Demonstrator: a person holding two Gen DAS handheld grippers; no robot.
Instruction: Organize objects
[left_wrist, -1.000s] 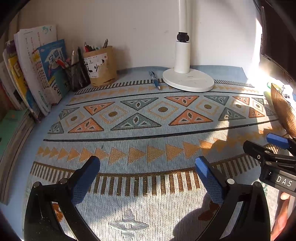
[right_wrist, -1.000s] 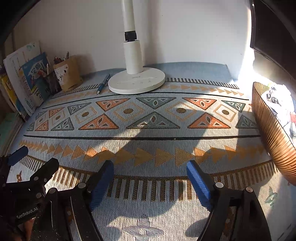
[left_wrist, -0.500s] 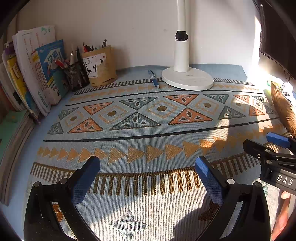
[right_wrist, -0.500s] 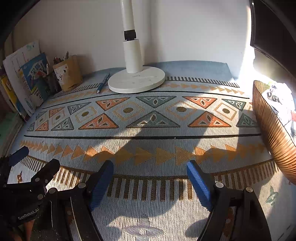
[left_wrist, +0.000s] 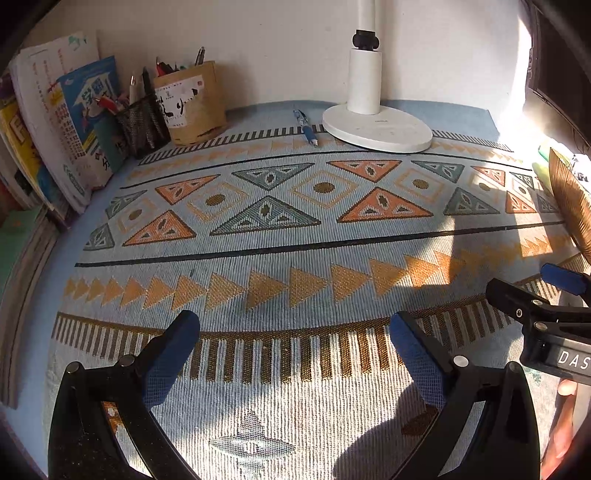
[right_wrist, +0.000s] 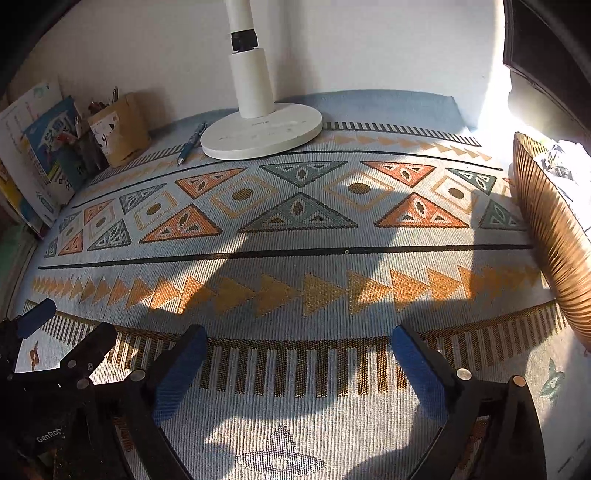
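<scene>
**Both claws over the patterned cloth, nothing in either**

On my right claw (left_wrist: 554, 295) I can read "DAS" in white letters on its body, cut off at the edge of the left view. My left claw (right_wrist: 62, 332) carries "GenRob", likewise cut off, in the right view. The cardboard pen holder (left_wrist: 190, 103) at the back has a white label with dark brush-style characters that I cannot make out. The blue book cover (left_wrist: 86, 110) leaning at the left shows printed characters too, too small to read. The lamp base (left_wrist: 376, 127) has a tiny mark near its stem, unreadable.

The worktop is covered by a woven cloth (left_wrist: 295, 236) in pale blue with orange and grey-green triangles, diamonds, a dark line and striped bands. It runs up to a plain white wall. Strong sunlight falls in from the right and throws the claws' shadows across the cloth.

I count one white lamp, one blue pen (left_wrist: 306, 127) lying loose on the cloth just beside the lamp base, two pen holders (the cardboard one and a black mesh cup (left_wrist: 142, 125) touching it), one ribbed brown basket (right_wrist: 550, 236) at the right edge, and a row of books standing at the left.

My left claw is spread wide and empty. My right claw's jaws are opening, with only cloth between them.
</scene>
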